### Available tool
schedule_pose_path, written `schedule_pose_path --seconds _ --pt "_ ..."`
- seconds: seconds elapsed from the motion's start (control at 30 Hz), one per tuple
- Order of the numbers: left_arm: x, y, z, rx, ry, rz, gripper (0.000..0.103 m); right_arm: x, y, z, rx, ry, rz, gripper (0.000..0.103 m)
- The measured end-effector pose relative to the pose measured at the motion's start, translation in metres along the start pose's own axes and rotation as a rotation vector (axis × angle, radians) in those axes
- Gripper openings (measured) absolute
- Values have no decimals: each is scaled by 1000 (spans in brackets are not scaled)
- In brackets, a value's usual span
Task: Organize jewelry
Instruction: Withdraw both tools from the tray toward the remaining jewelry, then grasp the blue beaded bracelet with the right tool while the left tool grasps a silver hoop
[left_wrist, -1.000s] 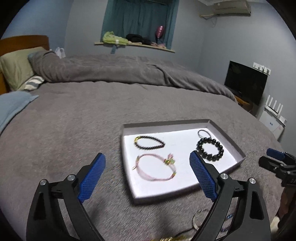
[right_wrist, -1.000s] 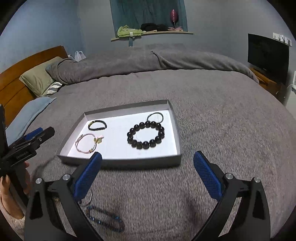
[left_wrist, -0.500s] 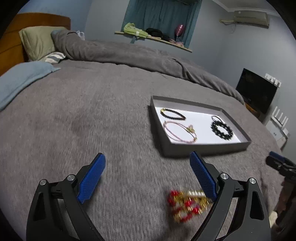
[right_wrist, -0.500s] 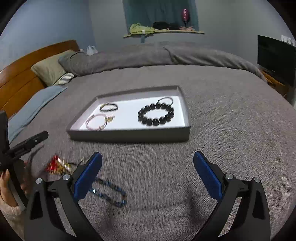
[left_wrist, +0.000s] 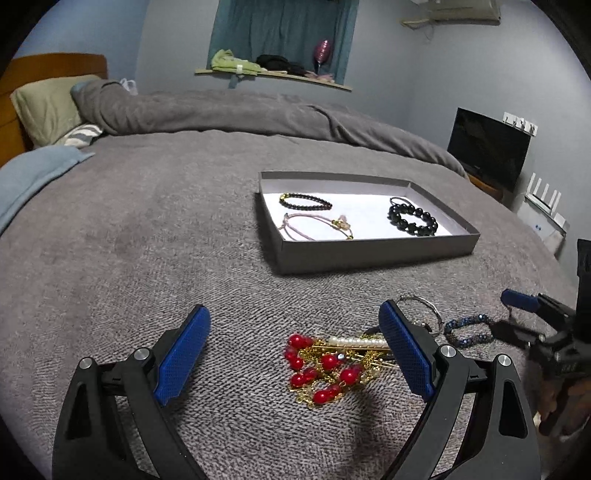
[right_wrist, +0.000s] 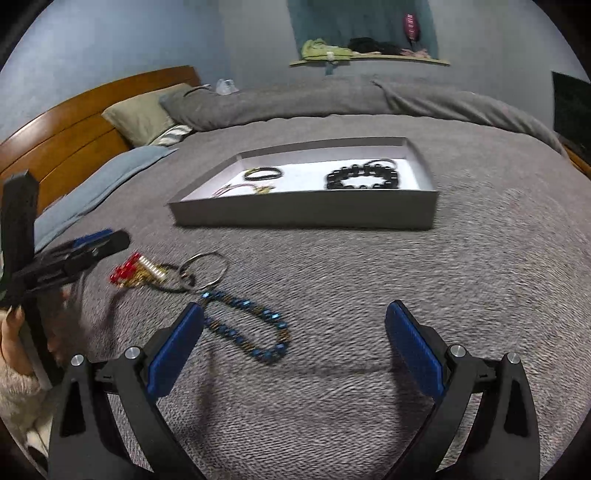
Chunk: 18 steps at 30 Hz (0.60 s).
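Both grippers have dropped lower toward the bedspread since the earlier frames, bringing the loose jewelry into full view. Left gripper (left_wrist: 291, 354): jaws spread wide, blue ribbed pads empty, positioned over the red-bead and gold-chain necklace (left_wrist: 325, 373), a tangled heap of round glossy red beads and fine gold links with a short row of pearls along its far side. Just beside that heap lies a thin silver ring bangle (left_wrist: 424, 314), and next to it the blue beaded bracelet (left_wrist: 467, 330), a small-bead oval loop.

Right gripper (right_wrist: 295, 347): jaws spread wide, nothing held; the blue beaded bracelet (right_wrist: 245, 326) lies between its fingers, nearer the left pad.

Grey cardboard tray (left_wrist: 373, 254), shallow and rectangular with a white floor, rests on the grey knitted bedspread (left_wrist: 147, 240), well apart from the loose pieces. Its contents: a slim dark bead bracelet (left_wrist: 304, 201) at the far left corner, a pink cord bracelet (left_wrist: 314, 227) with gold charm near the front left, and a large black round-bead bracelet (left_wrist: 412, 220) at the right side.
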<state>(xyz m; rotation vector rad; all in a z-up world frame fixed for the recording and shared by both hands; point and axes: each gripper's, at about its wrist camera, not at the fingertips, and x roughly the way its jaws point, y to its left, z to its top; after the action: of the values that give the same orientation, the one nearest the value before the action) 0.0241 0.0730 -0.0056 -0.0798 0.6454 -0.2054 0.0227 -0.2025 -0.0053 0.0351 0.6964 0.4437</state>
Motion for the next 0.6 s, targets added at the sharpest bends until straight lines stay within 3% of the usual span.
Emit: schedule_pose_path --seconds 0.2,0.3,0.37,0.53,0.6 --pt "6 -11 -3 45 18 -2 92 -5 15 -3 -86 -18 -11 88" --pt "6 -15 -4 62 16 -6 92 -4 10 -2 -58 3 -21 71" --pt "7 -14 -4 61 19 -6 92 -3 5 -1 -37 19 -29 51" --pt "9 -15 -1 43 24 -35 92 -2 3 -1 -34 51 -30 37" --pt "12 -22 0 48 31 -37 91 1 6 -2 -49 63 -39 35"
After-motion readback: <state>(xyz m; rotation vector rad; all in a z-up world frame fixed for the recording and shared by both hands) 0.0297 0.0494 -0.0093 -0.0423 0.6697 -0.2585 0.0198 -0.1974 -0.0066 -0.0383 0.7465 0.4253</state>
